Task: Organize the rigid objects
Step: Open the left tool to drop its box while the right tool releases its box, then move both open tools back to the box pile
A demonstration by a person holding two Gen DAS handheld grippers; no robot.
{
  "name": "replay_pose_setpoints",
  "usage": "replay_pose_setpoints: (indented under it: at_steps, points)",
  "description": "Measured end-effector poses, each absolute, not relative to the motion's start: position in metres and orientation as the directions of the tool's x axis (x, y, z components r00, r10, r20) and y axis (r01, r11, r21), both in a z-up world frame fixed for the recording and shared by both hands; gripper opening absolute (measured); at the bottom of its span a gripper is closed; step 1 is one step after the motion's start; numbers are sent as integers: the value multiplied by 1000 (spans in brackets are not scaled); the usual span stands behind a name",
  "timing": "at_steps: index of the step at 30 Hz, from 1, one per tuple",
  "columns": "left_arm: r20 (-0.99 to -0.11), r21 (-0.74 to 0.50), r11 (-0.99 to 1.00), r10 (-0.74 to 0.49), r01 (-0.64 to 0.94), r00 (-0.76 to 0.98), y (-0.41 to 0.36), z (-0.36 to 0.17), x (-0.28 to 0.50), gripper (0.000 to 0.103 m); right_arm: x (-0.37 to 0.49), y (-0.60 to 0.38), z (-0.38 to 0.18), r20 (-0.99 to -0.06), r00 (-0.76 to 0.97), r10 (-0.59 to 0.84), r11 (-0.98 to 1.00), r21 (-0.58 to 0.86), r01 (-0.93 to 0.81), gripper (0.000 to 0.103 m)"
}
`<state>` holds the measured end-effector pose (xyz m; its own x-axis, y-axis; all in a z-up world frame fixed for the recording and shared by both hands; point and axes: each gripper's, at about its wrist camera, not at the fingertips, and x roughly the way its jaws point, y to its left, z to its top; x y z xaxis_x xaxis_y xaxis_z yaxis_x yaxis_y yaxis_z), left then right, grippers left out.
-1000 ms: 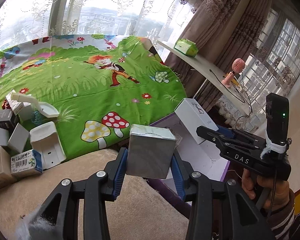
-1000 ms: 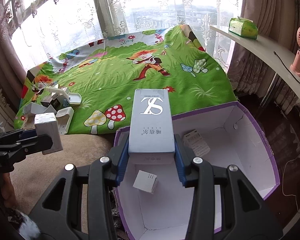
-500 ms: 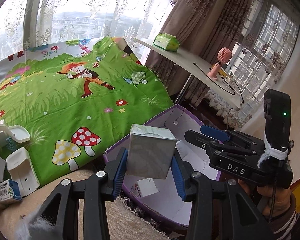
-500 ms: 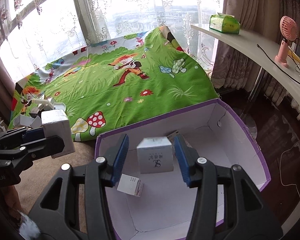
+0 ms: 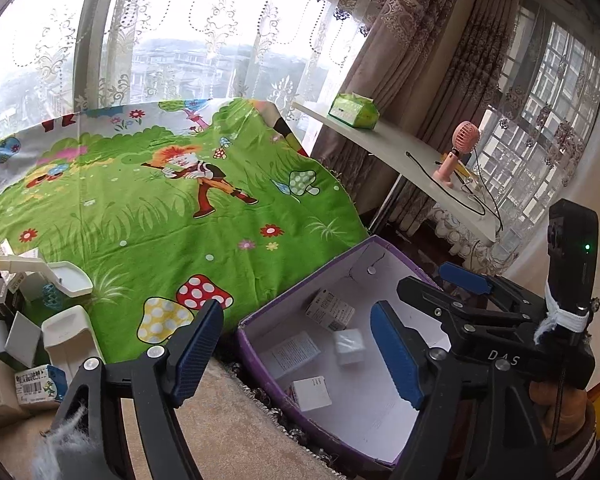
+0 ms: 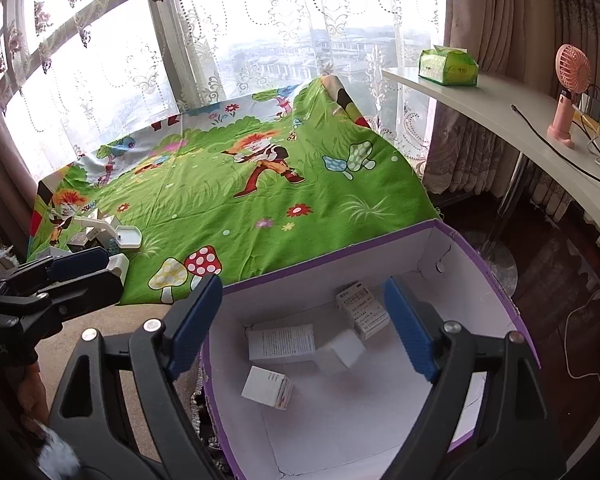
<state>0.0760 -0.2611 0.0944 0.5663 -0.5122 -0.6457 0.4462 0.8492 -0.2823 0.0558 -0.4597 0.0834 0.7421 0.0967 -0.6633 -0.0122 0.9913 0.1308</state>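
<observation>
Left hand-held gripper [image 5: 296, 350] wide open, empty, just opened | right hand-held gripper [image 6: 304, 326] too | both over purple box [image 6: 452, 236] to drop in | small boxes [image 6: 280, 342] inside, more on bed [image 5: 28, 344]

Left tool [image 5: 296, 354] just opened, empty, above purple box [image 5: 260, 344] holding perhaps four cartons.

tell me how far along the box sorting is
Done: four small boxes lie in the purple bin, including the blurred grey box. In hand: nothing; the left gripper and right gripper have just been opening and stand empty over the bin. Left: the pile of boxes at the green cloth's edge.
</observation>
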Motion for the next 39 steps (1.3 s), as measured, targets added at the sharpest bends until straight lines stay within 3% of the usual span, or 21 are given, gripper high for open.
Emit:
replay_pose_setpoints:
  at_steps: [8, 13, 18, 25, 31, 39]
  points:
    - [-574, -178, 904, -416, 388, 706, -246, 107, 62, 83, 54, -448, 97, -618, 786, 17, 997, 72, 34, 101]
    - [-559, -89, 920, -363, 381, 746, -238, 105, 55, 83, 54, -440, 101, -596, 803, 2, 997, 68, 48, 102]
    - [-545, -157, 916, -393, 370, 741, -209, 99, 50, 83, 52, -424, 102, -582, 812, 43, 998, 63, -8, 102]
    - [-531, -185, 954, -299, 235, 793, -154, 92, 45, 83, 49, -391, 103, -577, 815, 48, 998, -4, -62, 102]
    - [-524, -218, 970, -212, 111, 825, -100, 87, 40, 83, 54, -370, 94, -602, 767, 224, 975, 140, -174, 103]
    - [-543, -260, 966, -133, -15, 829, -44, 77, 36, 83, 61, -319, 75, -666, 682, 302, 950, 152, -272, 102]
